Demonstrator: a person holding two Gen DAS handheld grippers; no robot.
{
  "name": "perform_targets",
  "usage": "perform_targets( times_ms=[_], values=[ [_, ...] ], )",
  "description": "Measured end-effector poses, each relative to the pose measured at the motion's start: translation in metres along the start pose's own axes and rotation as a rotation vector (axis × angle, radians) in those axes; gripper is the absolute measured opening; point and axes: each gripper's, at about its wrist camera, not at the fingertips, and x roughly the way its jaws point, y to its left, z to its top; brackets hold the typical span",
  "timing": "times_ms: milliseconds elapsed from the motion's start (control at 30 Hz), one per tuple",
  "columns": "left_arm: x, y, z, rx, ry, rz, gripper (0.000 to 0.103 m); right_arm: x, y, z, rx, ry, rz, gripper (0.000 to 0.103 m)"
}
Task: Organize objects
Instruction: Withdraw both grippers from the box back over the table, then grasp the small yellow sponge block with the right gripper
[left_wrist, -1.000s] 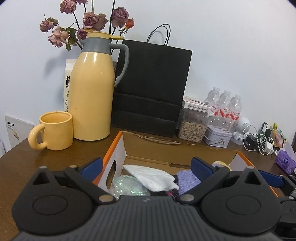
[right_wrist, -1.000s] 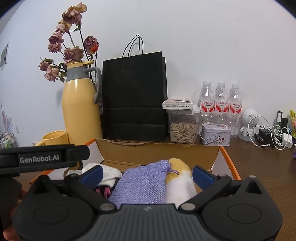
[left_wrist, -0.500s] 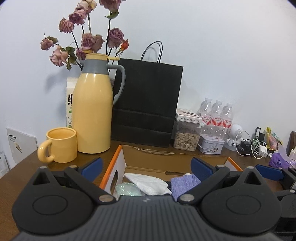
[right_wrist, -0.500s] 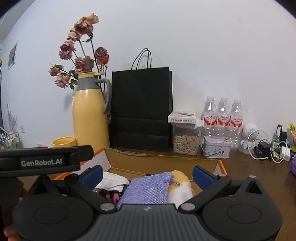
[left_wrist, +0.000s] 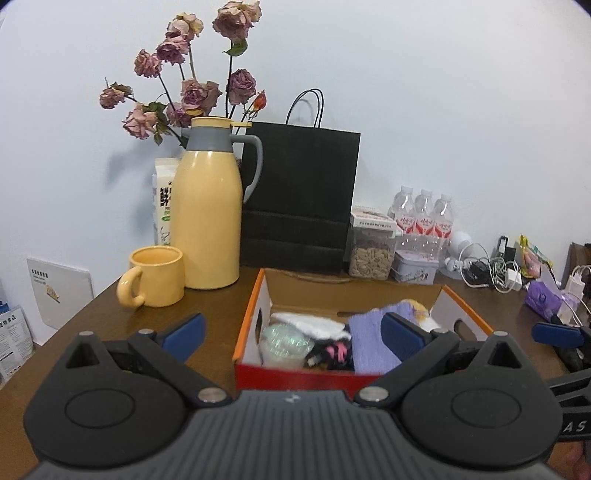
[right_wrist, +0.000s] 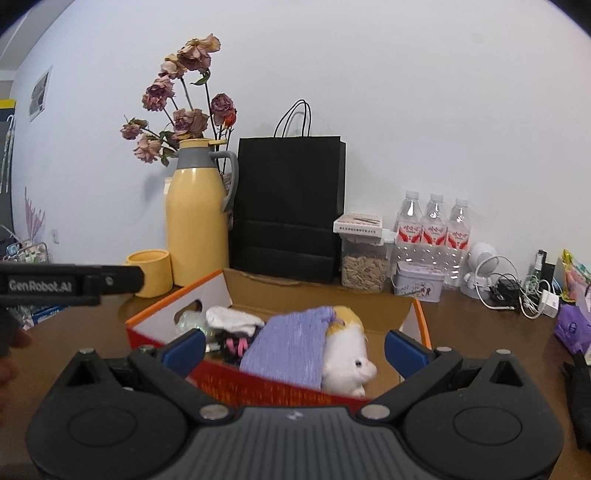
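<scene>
Both tools now sit farther back from the orange-edged open cardboard box (left_wrist: 255, 314) than a second ago: its red front wall, hidden before under the tool bodies, now shows in both wrist views. The left tool (left_wrist: 291, 332) holds its blue-padded fingers wide apart with nothing between them, and the right tool (right_wrist: 293, 349) is likewise spread wide and empty.

The box stands on the brown wooden table (left_wrist: 110, 325), and its contents lie as before: a folded lilac knitted cloth (right_wrist: 291, 347) resting over a white-and-yellow plush toy (right_wrist: 347, 362), a crumpled white cloth (right_wrist: 229, 319), a shiny translucent green bundle (left_wrist: 284, 341) and a black item with pink marks (left_wrist: 332, 350).

Behind the box, unmoved, stand the tall yellow thermos jug with grey collar (left_wrist: 207, 218), the yellow ceramic mug (left_wrist: 155, 277) just beside it, and the black paper carrier bag (left_wrist: 299, 195).
</scene>
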Motion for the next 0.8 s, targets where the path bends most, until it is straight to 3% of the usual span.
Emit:
perform_targets(
  times_ms=[433,800],
  values=[
    [-0.046,0.031,-0.039,0.017,0.067,0.043,0.103,-0.054,-0.009,-0.051,0.018,0.088,-0.021,0.103],
    [-0.058,0.046,-0.064,-0.002,0.122,0.067,0.103,-0.064,-0.014,-0.084,0.04,0.174,-0.025,0.103]
  ],
)
